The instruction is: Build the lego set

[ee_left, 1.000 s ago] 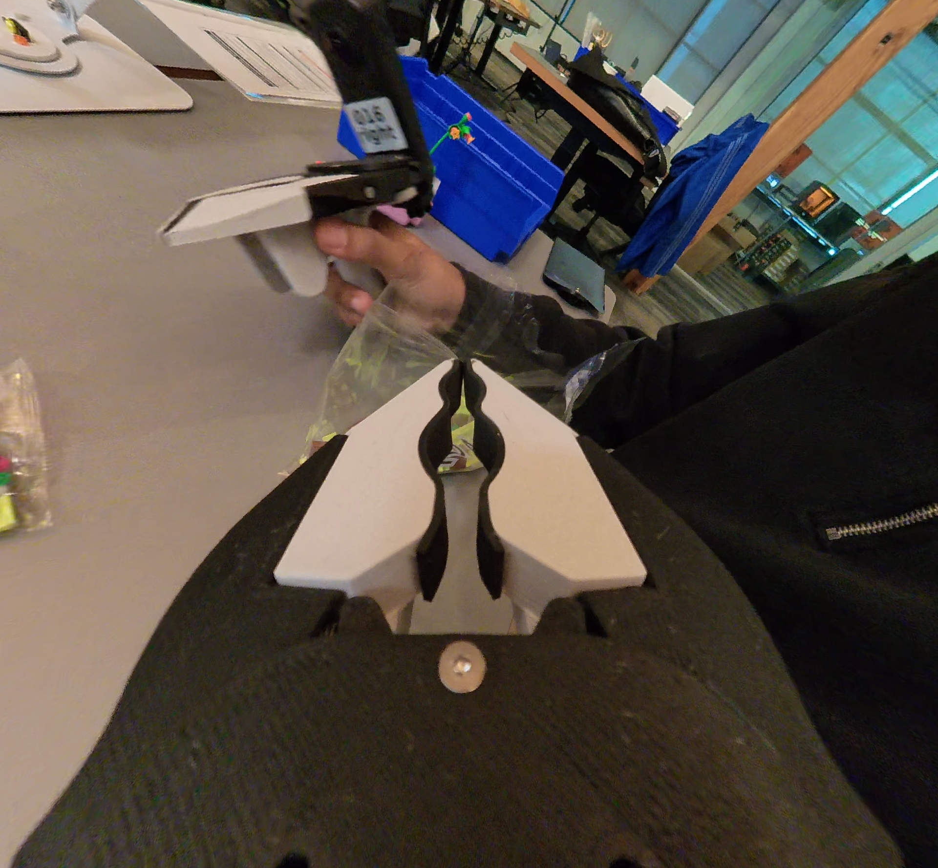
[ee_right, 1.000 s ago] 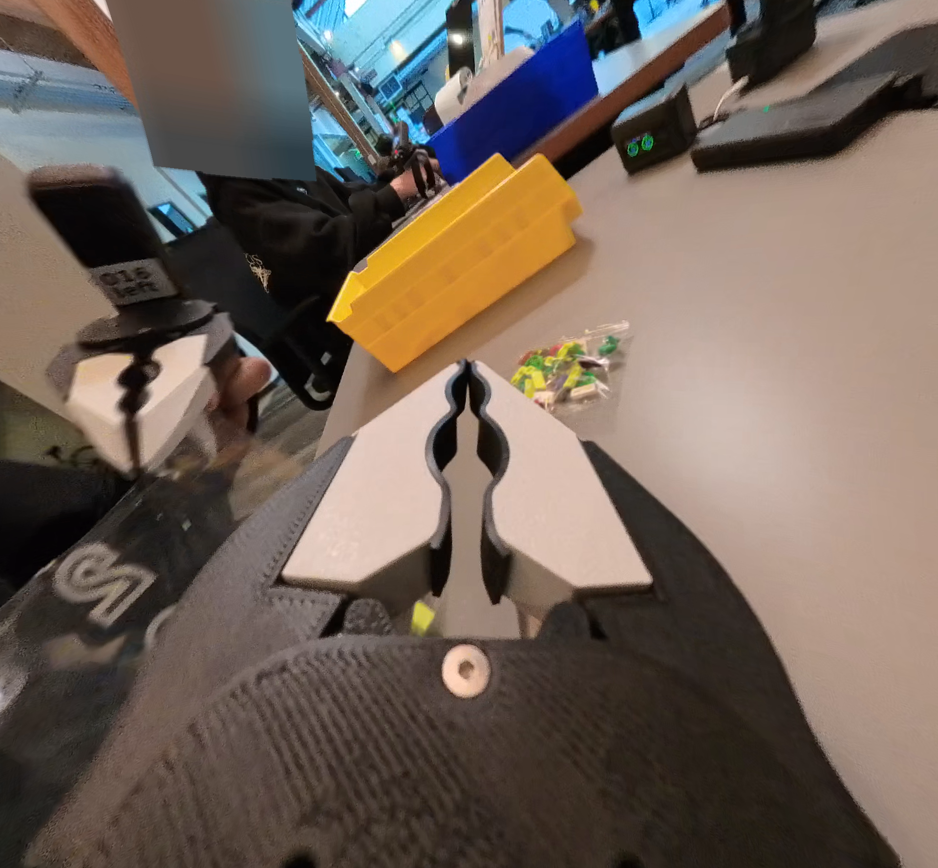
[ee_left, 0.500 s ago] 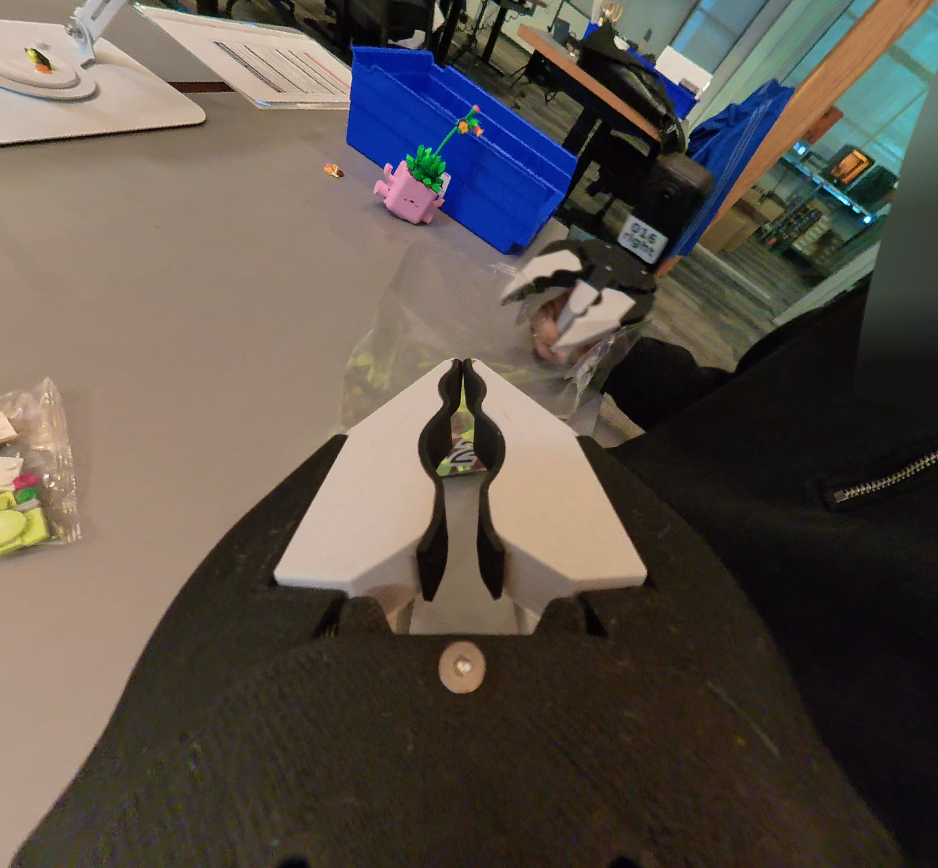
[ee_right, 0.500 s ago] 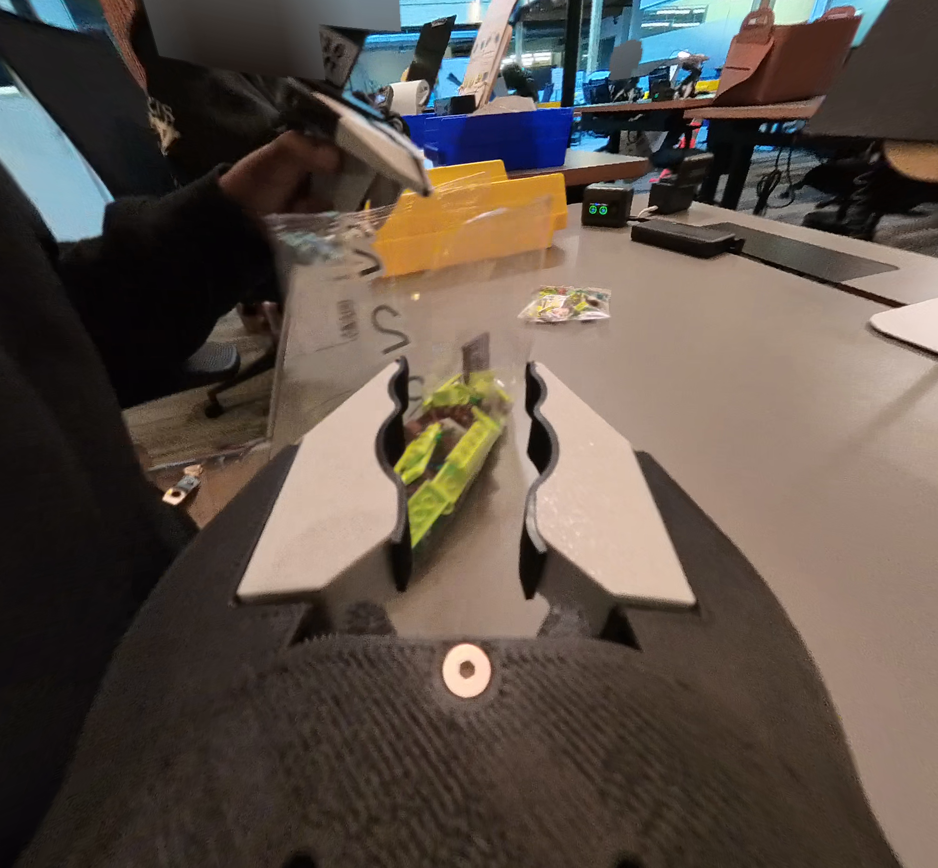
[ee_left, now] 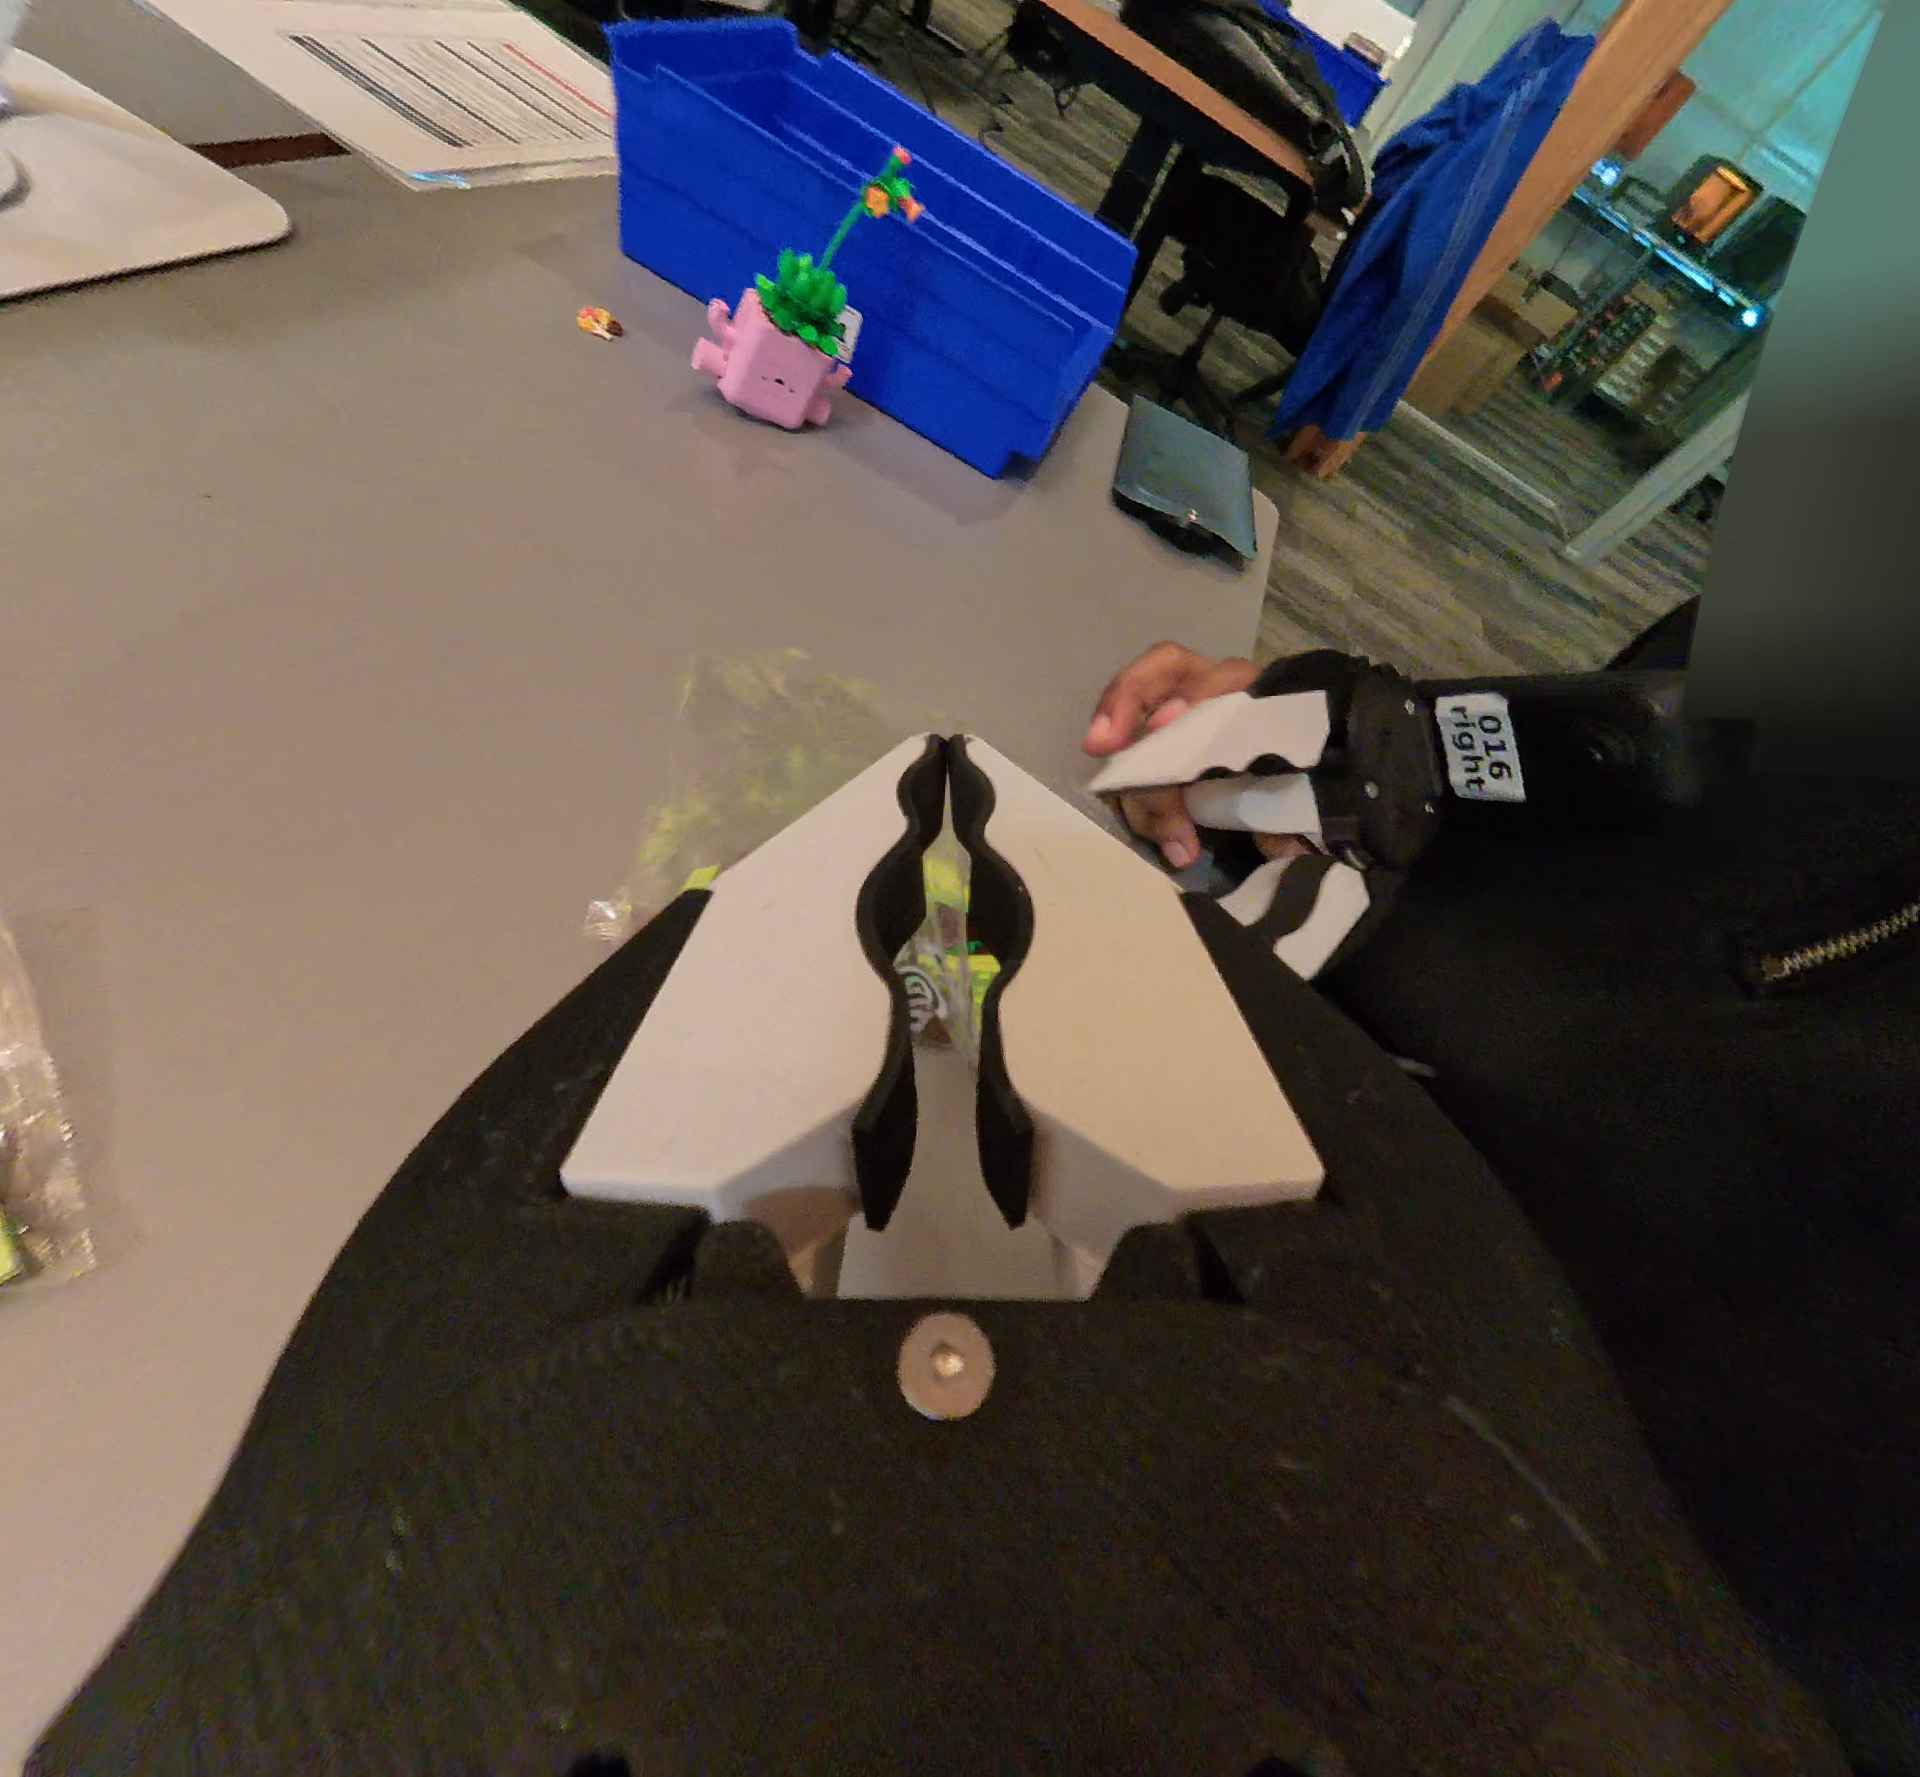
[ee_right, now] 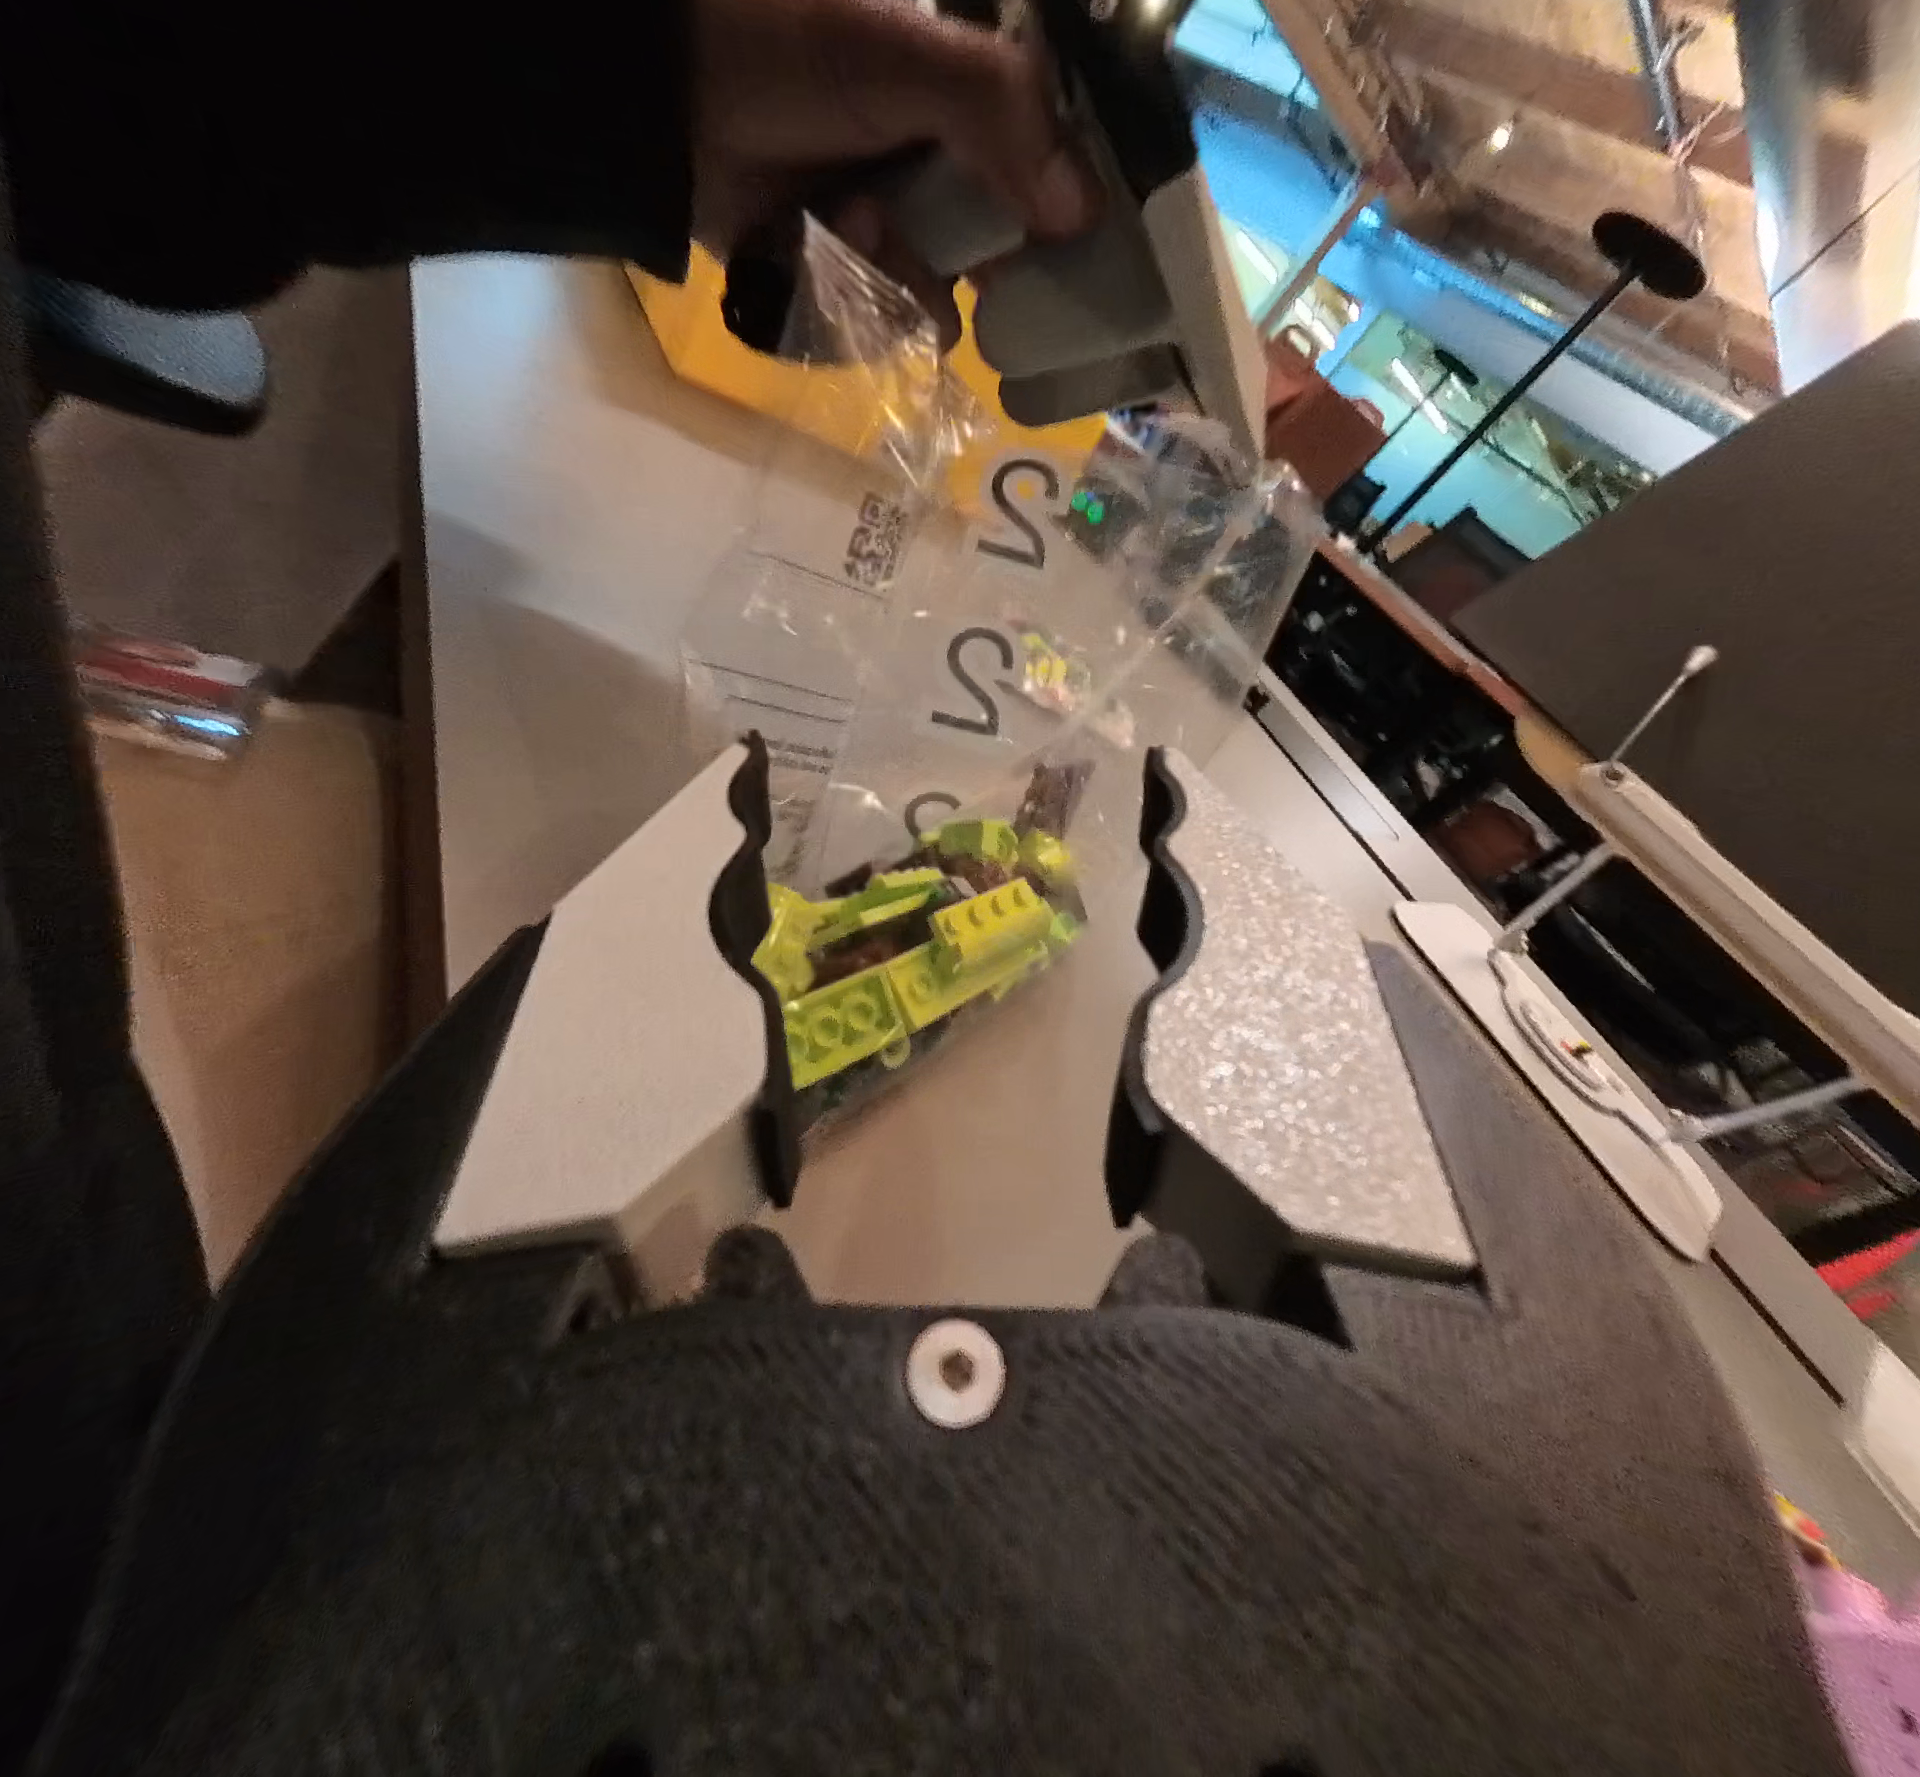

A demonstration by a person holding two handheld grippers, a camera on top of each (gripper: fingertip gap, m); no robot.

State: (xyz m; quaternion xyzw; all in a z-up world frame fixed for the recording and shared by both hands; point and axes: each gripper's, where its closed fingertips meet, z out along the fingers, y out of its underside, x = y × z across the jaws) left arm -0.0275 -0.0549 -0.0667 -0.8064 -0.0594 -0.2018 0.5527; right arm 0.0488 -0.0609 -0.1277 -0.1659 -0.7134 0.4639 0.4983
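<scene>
The left gripper (ee_left: 948, 748) is clamped on the top edge of a clear plastic bag (ee_right: 997, 647), its tips pressed together with the film pinched between them. That hold lets the bag hang down, so the lime-green and brown bricks (ee_right: 914, 948) gather at the bottom, away from the pinched edge.

The right gripper (ee_right: 954, 938) has its jaws spread wide, 1 finger on each side of the brick-filled bottom — not touching it as far as the right wrist view shows. It looks placed to take a second hold, likely so the 2 grippers can pull the bag open.

On the grey table (ee_left: 364, 564), far from the grippers, a finished pink pot with a green plant (ee_left: 774, 345) stands just beside a blue bin (ee_left: 935, 273). Another small bag of pieces (ee_left: 31, 1125) lies at the near left edge — probably waiting its turn.
</scene>
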